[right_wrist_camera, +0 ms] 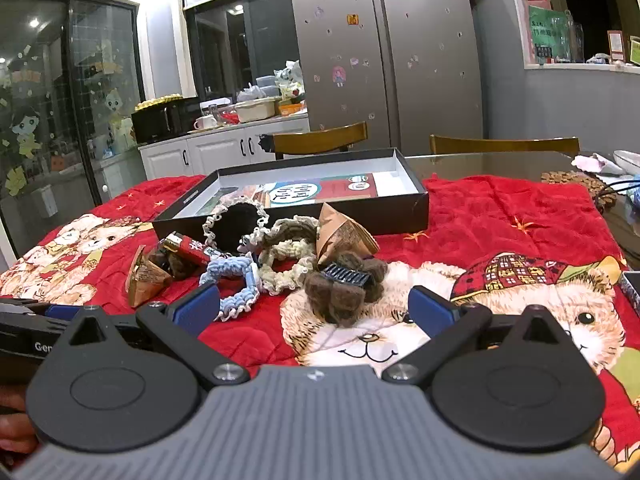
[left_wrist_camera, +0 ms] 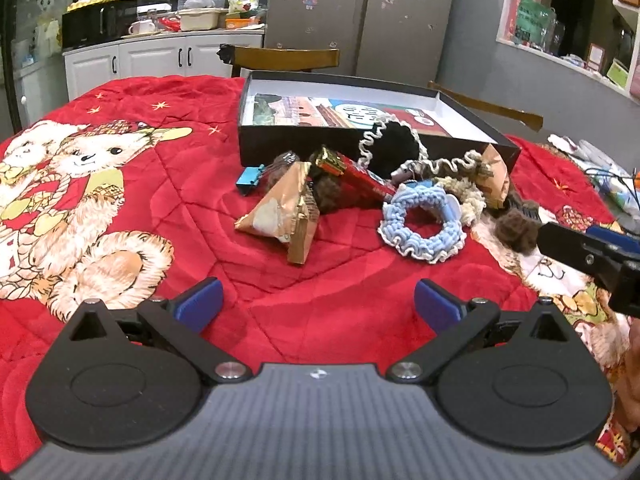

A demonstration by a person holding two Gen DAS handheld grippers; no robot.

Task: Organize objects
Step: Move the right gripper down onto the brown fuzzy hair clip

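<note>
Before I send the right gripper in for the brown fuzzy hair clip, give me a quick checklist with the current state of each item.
1. Right gripper open, nothing between its pads: ok.
2. Left gripper open and empty, short of the pile: ok.
3. Brown fuzzy hair clip unobstructed from the near side: ok, it is the closest item to the right gripper.
4. Clip free of its neighbours: cannot tell, it sits close against the cream scrunchie and the kraft paper packet.
5. Black box open with floor space free: ok.
6. Blue scrunchie clear of the approach: not ok, it lies right by the right gripper's left pad.
</note>
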